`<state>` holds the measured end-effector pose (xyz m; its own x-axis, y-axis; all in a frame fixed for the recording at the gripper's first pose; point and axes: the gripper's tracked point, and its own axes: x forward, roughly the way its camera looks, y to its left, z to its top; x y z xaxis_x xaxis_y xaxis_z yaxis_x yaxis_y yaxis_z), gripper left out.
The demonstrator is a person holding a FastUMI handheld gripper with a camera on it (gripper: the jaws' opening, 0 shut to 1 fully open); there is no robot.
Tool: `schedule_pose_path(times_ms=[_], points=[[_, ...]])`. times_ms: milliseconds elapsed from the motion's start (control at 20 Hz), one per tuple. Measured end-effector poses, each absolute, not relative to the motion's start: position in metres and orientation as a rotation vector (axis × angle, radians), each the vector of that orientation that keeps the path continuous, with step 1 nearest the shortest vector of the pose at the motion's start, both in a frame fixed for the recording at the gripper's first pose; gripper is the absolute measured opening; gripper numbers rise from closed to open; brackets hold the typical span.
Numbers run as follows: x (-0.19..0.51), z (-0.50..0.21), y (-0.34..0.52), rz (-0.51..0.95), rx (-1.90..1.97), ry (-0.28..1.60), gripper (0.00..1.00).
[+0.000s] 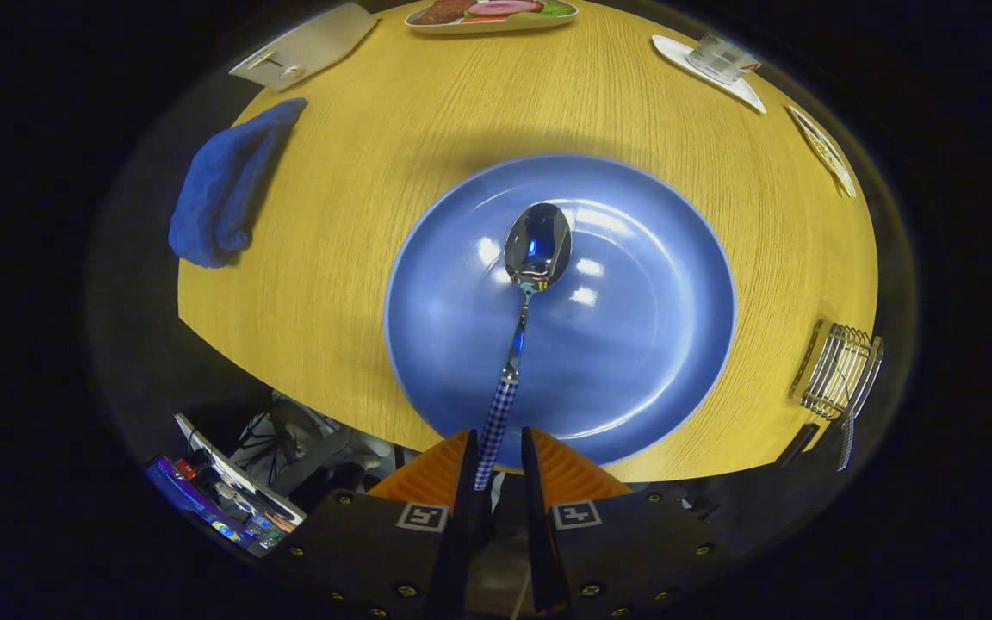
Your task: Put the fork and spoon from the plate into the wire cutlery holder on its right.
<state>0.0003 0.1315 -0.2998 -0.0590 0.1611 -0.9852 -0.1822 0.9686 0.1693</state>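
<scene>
A spoon (523, 301) with a shiny bowl and a blue-and-white checked handle lies on the blue plate (651, 344), bowl at the plate's middle. Its handle runs back over the near rim and in between my fingers. My gripper (498, 448) stands around the handle end with the fingers close together. The handle rests against the left finger (436, 474), and a narrow dark gap separates it from the right finger (561, 469). The wire cutlery holder (836, 370) stands on the table to the plate's right, with a checked handle (846, 443) hanging at its near side.
A blue cloth (225, 189) lies to the plate's left on the round wooden table (358, 258). Beyond the plate are a white board (306, 47), a dish of food (492, 13), a cup on a white saucer (720, 60) and a small card (823, 146).
</scene>
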Motion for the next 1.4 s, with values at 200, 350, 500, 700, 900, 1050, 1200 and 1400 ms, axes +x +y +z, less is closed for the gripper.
schedule_pose_path(times_ms=[200, 350, 500, 700, 900, 1050, 1200, 1400], points=[[-0.002, -0.307, 0.136, 0.274, 0.007, 1.632, 0.30], [0.000, -0.315, 0.132, 0.271, -0.008, 1.636, 0.30], [0.001, -0.316, 0.128, 0.277, 0.000, 1.633, 0.27], [0.005, -0.313, 0.107, 0.325, -0.119, 1.620, 0.07], [0.006, -0.297, 0.093, 0.424, -0.190, 1.637, 0.07], [-0.005, -0.276, 0.065, 0.469, -0.245, 1.687, 0.07], [-0.015, -0.253, 0.026, 0.469, -0.278, 1.728, 0.08], [-0.026, -0.230, -0.024, 0.444, -0.271, 1.777, 0.07]])
